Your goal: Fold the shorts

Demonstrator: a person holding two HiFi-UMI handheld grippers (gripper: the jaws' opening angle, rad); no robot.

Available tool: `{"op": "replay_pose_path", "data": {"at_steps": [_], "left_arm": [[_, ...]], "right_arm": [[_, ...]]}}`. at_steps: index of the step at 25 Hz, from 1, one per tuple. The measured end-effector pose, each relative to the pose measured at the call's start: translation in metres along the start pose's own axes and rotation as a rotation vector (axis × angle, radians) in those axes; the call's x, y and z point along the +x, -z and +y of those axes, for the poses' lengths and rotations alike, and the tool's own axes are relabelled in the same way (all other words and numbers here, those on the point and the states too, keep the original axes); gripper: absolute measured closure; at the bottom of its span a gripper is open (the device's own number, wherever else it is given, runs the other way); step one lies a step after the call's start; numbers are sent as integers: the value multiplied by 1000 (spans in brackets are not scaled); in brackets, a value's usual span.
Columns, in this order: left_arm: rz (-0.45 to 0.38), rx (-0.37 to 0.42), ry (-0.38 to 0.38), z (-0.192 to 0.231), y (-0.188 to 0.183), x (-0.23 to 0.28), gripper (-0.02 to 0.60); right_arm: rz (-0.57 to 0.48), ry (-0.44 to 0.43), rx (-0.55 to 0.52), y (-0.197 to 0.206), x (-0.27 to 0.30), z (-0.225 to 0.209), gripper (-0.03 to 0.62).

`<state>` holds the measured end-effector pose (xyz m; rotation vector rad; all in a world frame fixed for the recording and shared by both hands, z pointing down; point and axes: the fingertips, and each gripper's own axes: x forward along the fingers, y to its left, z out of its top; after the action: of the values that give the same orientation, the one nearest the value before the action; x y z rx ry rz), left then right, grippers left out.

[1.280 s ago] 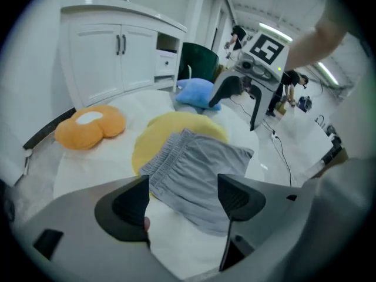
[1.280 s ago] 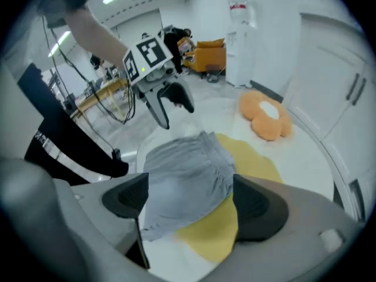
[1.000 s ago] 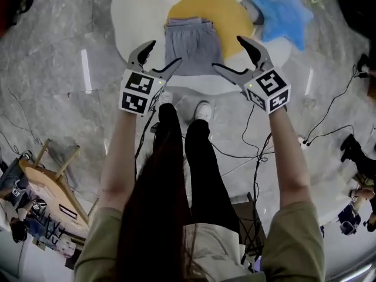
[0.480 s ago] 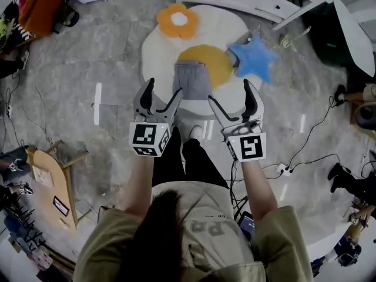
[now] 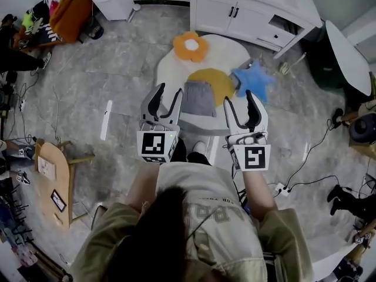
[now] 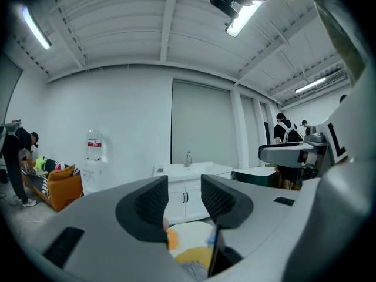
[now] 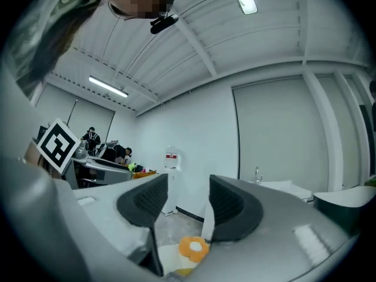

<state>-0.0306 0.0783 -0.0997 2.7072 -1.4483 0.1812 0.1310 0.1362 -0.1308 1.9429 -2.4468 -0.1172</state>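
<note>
The grey shorts (image 5: 198, 98) lie folded into a small rectangle on the yellow centre of a white rug (image 5: 170, 69) on the floor, far below both grippers. My left gripper (image 5: 167, 93) and right gripper (image 5: 239, 98) are held side by side at chest height, pointing roughly level. Both sets of jaws have just been closing and stand partly apart with nothing between them. In the left gripper view the left gripper (image 6: 184, 201) frames a far wall, with a sliver of the shorts (image 6: 191, 270) at the bottom edge. The right gripper (image 7: 188, 201) likewise shows a gap between its pads.
An orange flower cushion (image 5: 189, 46) and a blue star cushion (image 5: 251, 81) lie on the rug. A white cabinet (image 5: 252, 10) stands behind it. Cables (image 5: 305, 163) trail over the grey floor at the right. A wooden chair (image 5: 56, 175) stands at the left.
Both grippers have risen well away from the floor and levelled out, their jaws narrower than before. The shorts stay on the rug, now looking much smaller and farther off.
</note>
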Motion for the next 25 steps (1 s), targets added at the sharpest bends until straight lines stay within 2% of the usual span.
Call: {"op": "replay_pose_path", "data": {"at_steps": [1,4,5,7,8,9,11,12,15,19,25], "left_arm": [[-17,2,-5,0,-7,-3,419],[-75,13,-29,0,-26,-14,481],[-96,21,-39,-1,-32,-17,506],[-136,35,-50,-5,-43,-23,544],[-150,38,-50,-7,-46,-25,550],[-159,42,-49,-10,-49,-28,556],[-170,59,-39,-15,-53,-33,565],[-175,65,-35,-18,-55,-35,569],[-200,71,-32,-21,-61,-40,571],[-253,32,-35,-25,-72,-43,571],[-269,39,-23,-29,-74,-46,571]], "right_arm": [[-11,3,-7,-7,-1,0,386],[-46,20,-12,-26,-5,4,402],[-45,24,-21,-29,-8,5,451],[-33,30,-41,-29,-14,6,468],[-30,35,-47,-30,-16,7,478],[-29,41,-54,-31,-18,7,519],[-31,55,-71,-35,-23,8,538],[-33,61,-80,-36,-26,9,583],[-44,72,-83,-43,-29,11,592],[-95,107,-24,-60,-28,12,592],[-100,125,-35,-64,-29,10,592]]}}
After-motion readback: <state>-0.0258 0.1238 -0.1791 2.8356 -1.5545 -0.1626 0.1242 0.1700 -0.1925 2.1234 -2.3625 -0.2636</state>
